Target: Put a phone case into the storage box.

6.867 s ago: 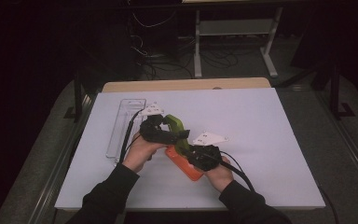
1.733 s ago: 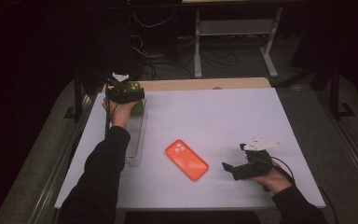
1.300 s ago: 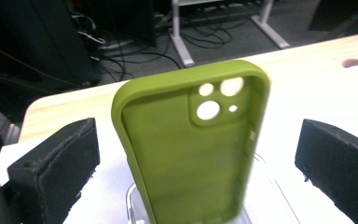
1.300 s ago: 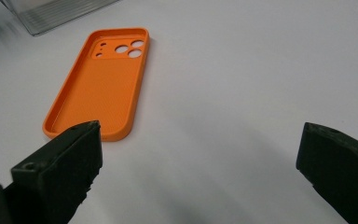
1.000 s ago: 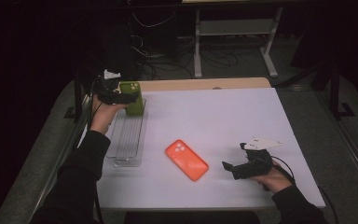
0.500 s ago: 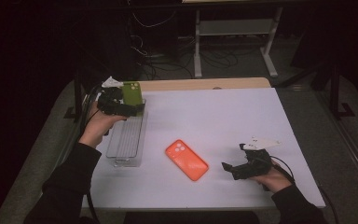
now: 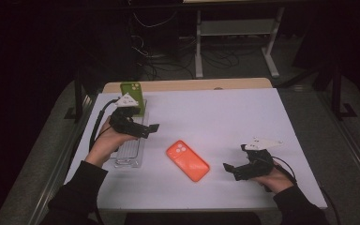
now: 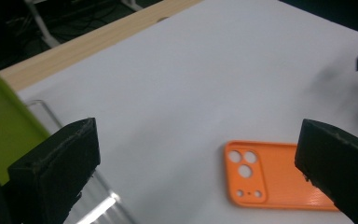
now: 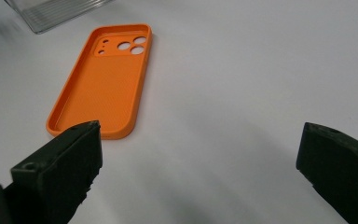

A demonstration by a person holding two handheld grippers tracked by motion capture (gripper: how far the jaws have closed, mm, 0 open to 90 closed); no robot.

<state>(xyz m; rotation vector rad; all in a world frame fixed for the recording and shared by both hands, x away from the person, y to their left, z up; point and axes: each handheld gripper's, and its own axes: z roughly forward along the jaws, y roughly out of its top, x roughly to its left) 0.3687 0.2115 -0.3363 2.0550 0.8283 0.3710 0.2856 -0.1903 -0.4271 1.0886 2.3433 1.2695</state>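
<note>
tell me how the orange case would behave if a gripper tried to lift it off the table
The orange case is an empty thin-walled shell lying open side up, so it is probably light and may flex if squeezed across its width. Lying flat on the smooth table, it would likely slide when nudged rather than tip, so a jaw may struggle to get under its low rim.

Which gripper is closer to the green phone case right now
Left. The left gripper hovers just in front of the upright green phone case; the right gripper sits far across the table, past the orange case.

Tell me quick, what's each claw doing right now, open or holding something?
Left claw: open, holding nothing, above the clear rack.
Right claw: open, holding nothing, beside the orange phone case.
</note>
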